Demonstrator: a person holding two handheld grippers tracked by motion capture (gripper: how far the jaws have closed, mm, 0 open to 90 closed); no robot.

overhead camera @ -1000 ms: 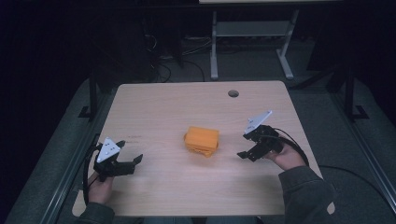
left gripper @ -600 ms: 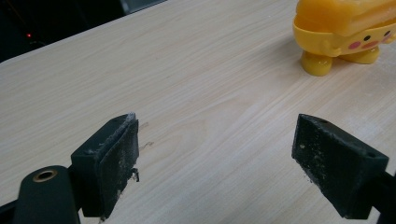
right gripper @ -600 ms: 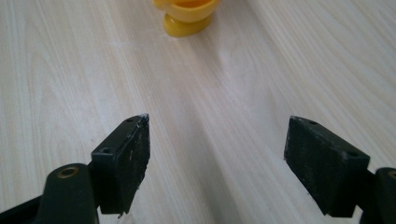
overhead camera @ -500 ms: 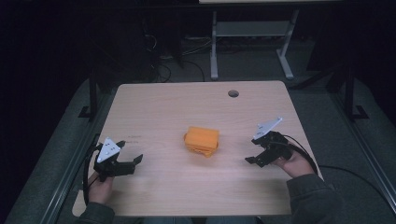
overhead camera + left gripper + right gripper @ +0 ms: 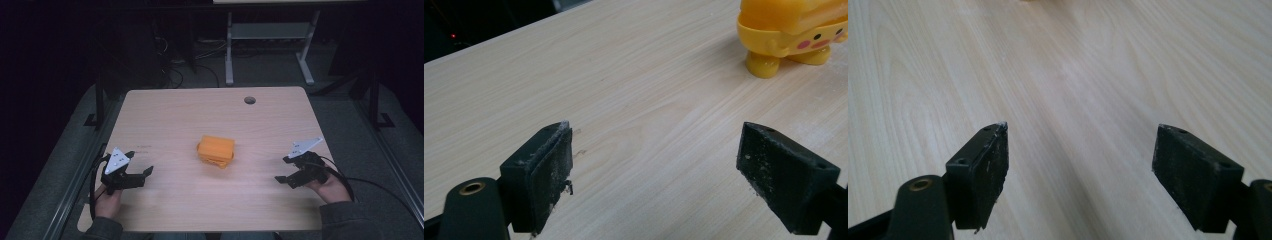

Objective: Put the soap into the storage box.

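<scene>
Altogether there is one toy, one table and two grippers, each in its own hand. The single yellow-orange duck-like toy (image 5: 216,151) stands near the middle of the wooden table (image 5: 200,110), well apart from both grippers and roughly between them. In the left gripper view it sits at the upper right, showing two stubby feet, pink cheek spots and dark dots, but its top is cut off by the frame edge, so the rest of its form cannot be made out there; from the high view it reads as little more than a rounded orange block. The left gripper (image 5: 141,174) rests low over the near left part of the table with its jaws spread wide and nothing between them, bare wood showing in the gap. The right gripper (image 5: 284,170) sits near the right edge, its jaws likewise released and empty, a grey three-cornered plate tilted up on top. A single round hole (image 5: 249,100) lies in the far part of the tabletop. Beyond the table the room is dark; white frame legs (image 5: 229,50) and some cables on the floor are dimly visible.
</scene>
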